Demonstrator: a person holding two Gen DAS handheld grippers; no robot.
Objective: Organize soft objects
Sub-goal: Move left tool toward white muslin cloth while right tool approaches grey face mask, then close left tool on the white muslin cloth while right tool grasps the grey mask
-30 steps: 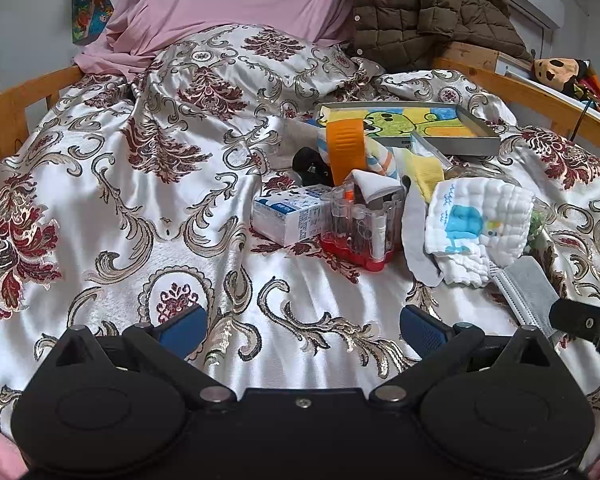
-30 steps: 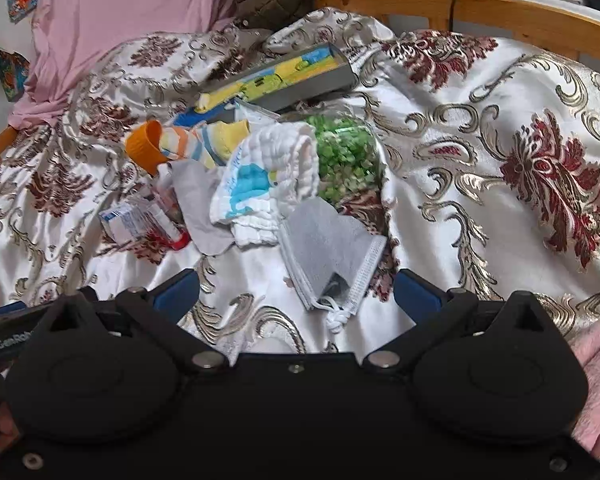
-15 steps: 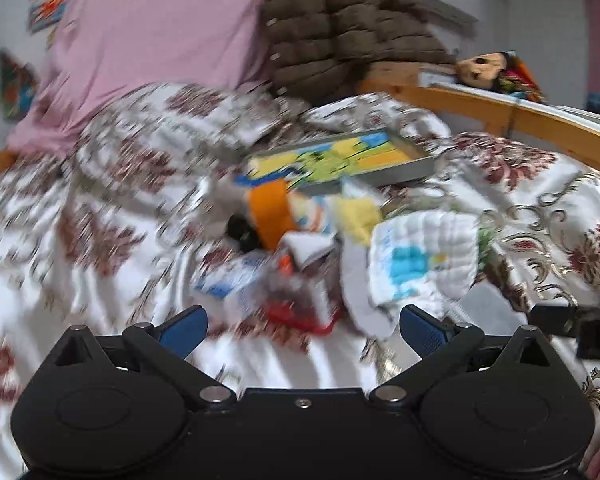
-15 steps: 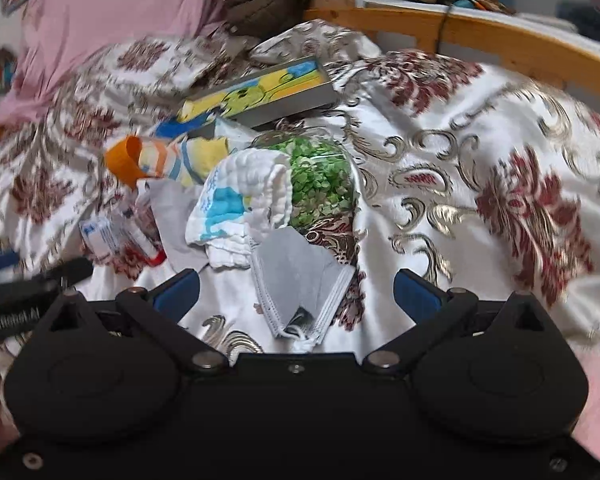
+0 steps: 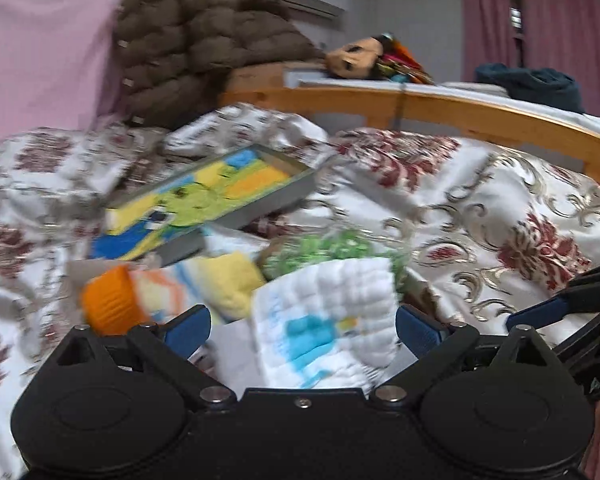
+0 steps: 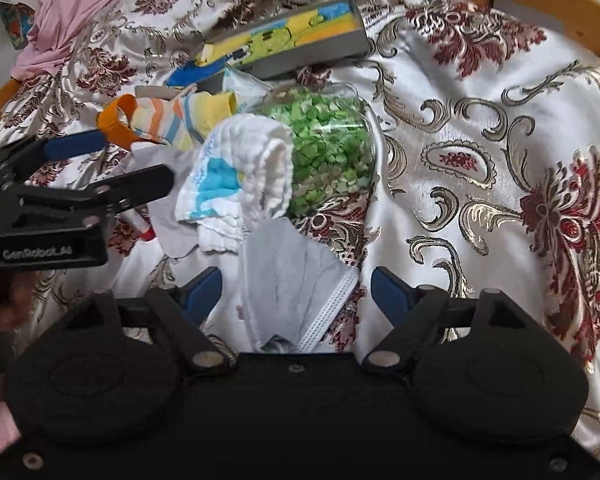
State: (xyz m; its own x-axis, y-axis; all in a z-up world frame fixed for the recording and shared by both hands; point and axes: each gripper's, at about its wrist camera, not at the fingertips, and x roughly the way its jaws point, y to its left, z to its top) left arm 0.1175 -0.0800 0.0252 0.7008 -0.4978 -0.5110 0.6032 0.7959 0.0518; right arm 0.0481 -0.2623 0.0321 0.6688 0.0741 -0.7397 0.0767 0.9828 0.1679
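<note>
On the satin floral bedspread (image 5: pixel 500 184), in the left wrist view, the left claw (image 5: pixel 303 330) is hanging wide open and empty around the folded white quilted cloth with a blue print (image 5: pixel 328 320), apparently lining up to lift it off the clutter, though blur is hiding the pile's edges. In the right wrist view, sharper, the right claw (image 6: pixel 296 292) is closing around the flat grey face mask (image 6: pixel 288 280), pads not yet pressing, and only here are the clear jar of green bits (image 6: pixel 328 152) under the cloth and the striped sock with an orange cuff (image 6: pixel 168 120) reading clearly.
</note>
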